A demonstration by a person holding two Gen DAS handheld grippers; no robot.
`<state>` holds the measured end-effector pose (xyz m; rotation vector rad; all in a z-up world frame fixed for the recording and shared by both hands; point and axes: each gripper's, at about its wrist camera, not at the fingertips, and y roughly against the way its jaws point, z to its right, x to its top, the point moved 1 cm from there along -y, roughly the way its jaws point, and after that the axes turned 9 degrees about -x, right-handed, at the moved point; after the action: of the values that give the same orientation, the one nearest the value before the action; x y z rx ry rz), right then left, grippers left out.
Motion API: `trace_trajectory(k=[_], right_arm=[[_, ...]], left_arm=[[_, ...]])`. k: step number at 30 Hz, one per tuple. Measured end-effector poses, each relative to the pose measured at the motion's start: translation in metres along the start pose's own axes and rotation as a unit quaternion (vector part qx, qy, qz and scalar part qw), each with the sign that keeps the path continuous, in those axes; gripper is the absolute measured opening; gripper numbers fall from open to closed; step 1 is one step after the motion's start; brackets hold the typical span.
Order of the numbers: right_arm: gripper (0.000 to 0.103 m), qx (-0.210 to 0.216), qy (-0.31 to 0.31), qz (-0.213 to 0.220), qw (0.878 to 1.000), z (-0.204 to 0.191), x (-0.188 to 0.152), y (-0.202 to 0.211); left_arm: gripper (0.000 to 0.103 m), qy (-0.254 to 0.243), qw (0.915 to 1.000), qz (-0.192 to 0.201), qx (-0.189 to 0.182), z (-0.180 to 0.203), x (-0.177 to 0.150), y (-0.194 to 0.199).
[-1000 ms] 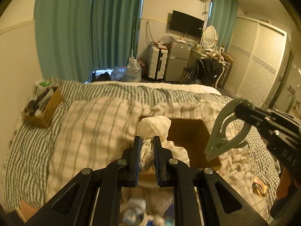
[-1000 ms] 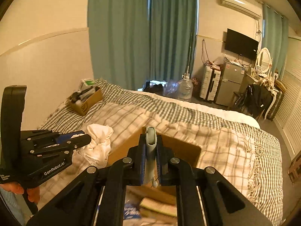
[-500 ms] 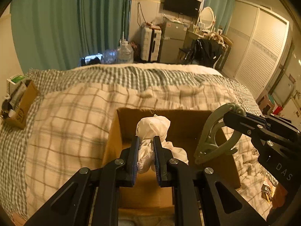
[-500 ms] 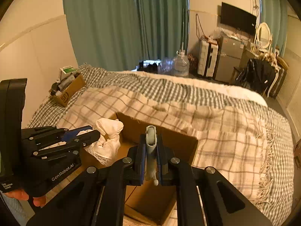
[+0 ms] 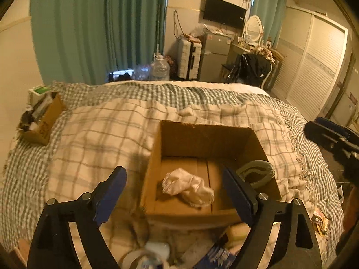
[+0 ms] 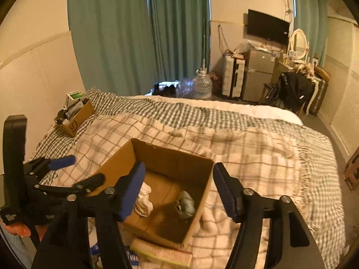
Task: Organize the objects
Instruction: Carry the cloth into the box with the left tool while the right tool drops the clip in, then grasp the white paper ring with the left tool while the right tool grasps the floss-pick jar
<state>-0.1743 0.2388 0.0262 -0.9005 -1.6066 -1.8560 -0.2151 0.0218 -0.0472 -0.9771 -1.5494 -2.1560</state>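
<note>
Landmark: open cardboard box (image 5: pixel 208 150) on the plaid blanket (image 5: pixel 101 139).

- Box top uncovered, no flaps over the opening; access from above unobstructed. Four upright walls block entry from the sides.
- Inside box: white cloth bundle (image 5: pixel 188 187) on the floor toward the near-left; grey-green clip (image 5: pixel 255 172) against the right wall. Bare cardboard floor between them and along the far wall.
- Left gripper (image 5: pixel 175 192) above the box's near edge, jaws spread wide; right gripper (image 6: pixel 177 190) likewise, jaws apart. Each sits at the other's side.
- Left of box: broad flat blanket. A small carton (image 5: pixel 42 123) stands well apart, far left.
- Near side of box: clutter crowds up against the wall.
</note>
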Motion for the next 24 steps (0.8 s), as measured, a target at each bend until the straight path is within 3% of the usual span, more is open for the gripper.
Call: trace_trajectory(k=[13, 17, 24], right_arm=[[0.085, -0.018, 0.027, 0.022, 0.999, -0.029, -0.048, 0.092], [0.092, -0.018, 0.032, 0.019, 0.999, -0.043, -0.07, 0.097], [0.093, -0.017, 0.043, -0.024, 0.999, -0.069, -0.112, 0.068]], left_arm=[[0.103, 0.021, 0.9988, 0.024, 0.036, -0.021, -0.07, 0.08], [0.103, 0.03, 0.9984, 0.017, 0.046, -0.028, -0.098, 0.082], [0.103, 0.048, 0.997, -0.012, 0.061, -0.039, -0.141, 0.061]])
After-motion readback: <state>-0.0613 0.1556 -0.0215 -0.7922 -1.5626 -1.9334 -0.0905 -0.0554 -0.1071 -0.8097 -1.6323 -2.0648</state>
